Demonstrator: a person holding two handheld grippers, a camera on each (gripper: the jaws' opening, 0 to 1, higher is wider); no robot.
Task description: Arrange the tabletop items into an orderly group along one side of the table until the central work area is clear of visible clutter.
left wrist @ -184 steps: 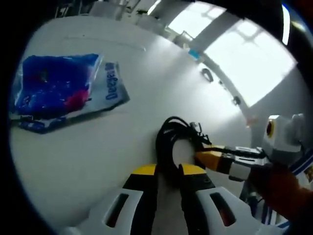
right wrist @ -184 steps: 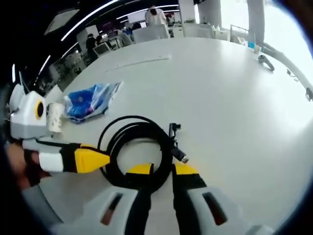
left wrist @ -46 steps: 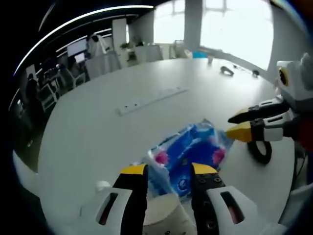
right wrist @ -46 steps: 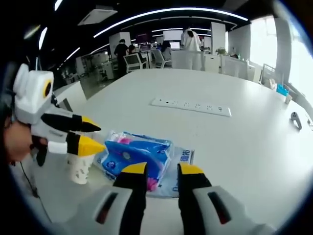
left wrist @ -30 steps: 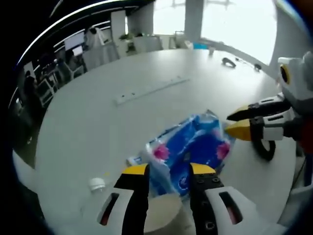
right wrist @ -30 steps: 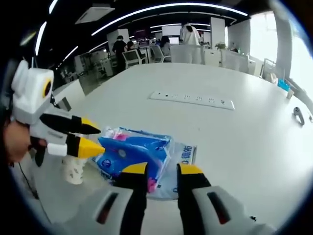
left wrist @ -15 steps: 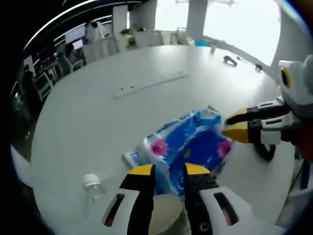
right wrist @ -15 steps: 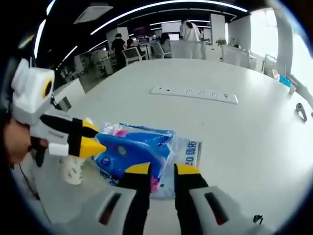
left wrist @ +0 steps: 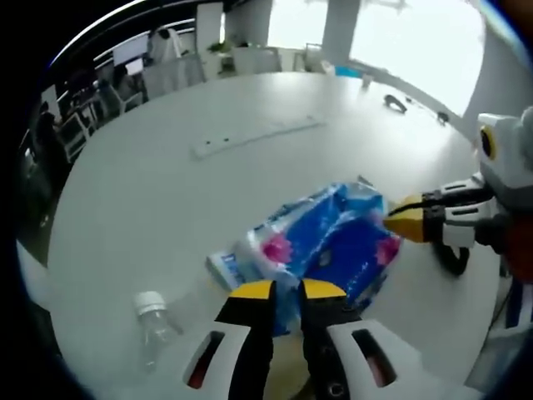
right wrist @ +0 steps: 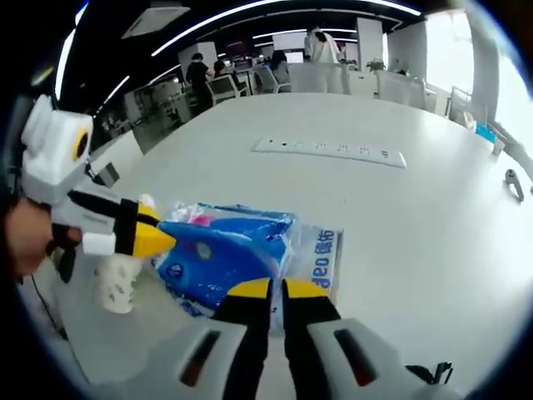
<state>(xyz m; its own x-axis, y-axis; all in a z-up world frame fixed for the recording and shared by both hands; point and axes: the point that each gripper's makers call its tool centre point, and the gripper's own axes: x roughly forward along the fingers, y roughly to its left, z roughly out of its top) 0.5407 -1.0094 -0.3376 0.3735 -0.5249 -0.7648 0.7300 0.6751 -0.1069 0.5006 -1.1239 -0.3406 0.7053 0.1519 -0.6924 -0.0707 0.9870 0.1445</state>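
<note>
A blue tissue pack (left wrist: pixel 333 246) (right wrist: pixel 221 254) lies on the white table (left wrist: pixel 150 192). My right gripper (right wrist: pixel 275 290) has its jaws pinched on the pack's near edge; in the left gripper view the right gripper (left wrist: pixel 396 223) meets the pack's right side. My left gripper (left wrist: pixel 287 292) is shut on the rim of a paper cup (left wrist: pixel 287 367). In the right gripper view the left gripper (right wrist: pixel 158 237) holds that cup (right wrist: pixel 117 283) beside the pack. A clear bottle (left wrist: pixel 154 325) with a white cap stands left of the pack.
A white power strip (left wrist: pixel 254 137) (right wrist: pixel 333 152) lies farther across the table. A black coiled cable (left wrist: pixel 454 258) sits behind the right gripper. A small dark object (left wrist: pixel 396 102) rests near the far edge. Chairs and people stand beyond the table.
Both grippers' jaws have drawn together, the left on the cup's rim, the right on the pack's edge. The left view has shifted, bringing the bottle into sight.
</note>
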